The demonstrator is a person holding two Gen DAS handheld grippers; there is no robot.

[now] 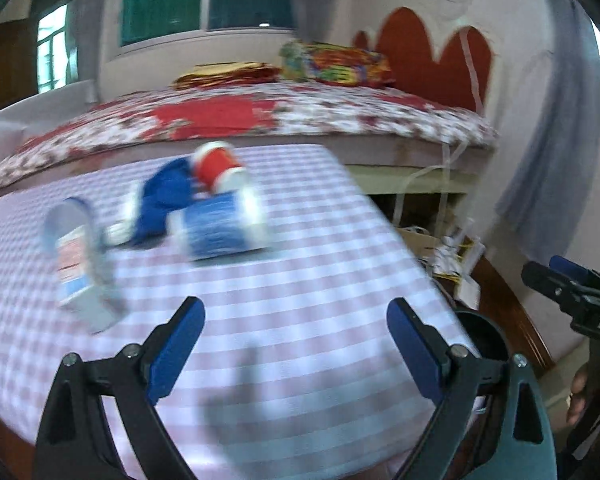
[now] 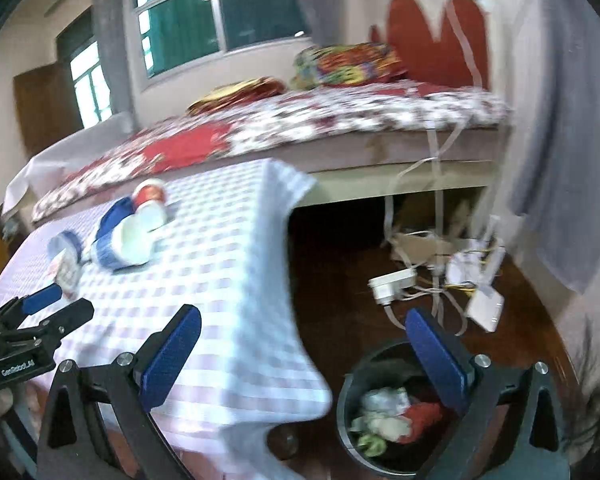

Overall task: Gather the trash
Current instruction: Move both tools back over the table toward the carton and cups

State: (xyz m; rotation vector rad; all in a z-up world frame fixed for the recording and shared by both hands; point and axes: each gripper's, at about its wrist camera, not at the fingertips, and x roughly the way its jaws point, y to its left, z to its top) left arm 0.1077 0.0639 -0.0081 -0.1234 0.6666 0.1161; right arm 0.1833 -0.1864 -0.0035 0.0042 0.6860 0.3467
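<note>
Left wrist view: the left tongs [image 1: 296, 344] stand spread wide and empty above the near part of the desk [image 1: 300, 280], which wears a pink-and-white checked cloth. Beyond them lies the trash, blurred: a clear bottle [image 1: 80, 264] at the left, then a blue-and-white cup [image 1: 220, 228] on its side, blue packaging [image 1: 164, 200] and a red cup [image 1: 216, 166] farther back. In the right wrist view the right tongs [image 2: 304, 356] also gape wide, holding nothing, over the desk's right edge and a dark bin [image 2: 384, 412] on the floor, with crumpled scraps inside. Farther off stands a bed [image 2: 300, 128] under a floral cover.
</note>
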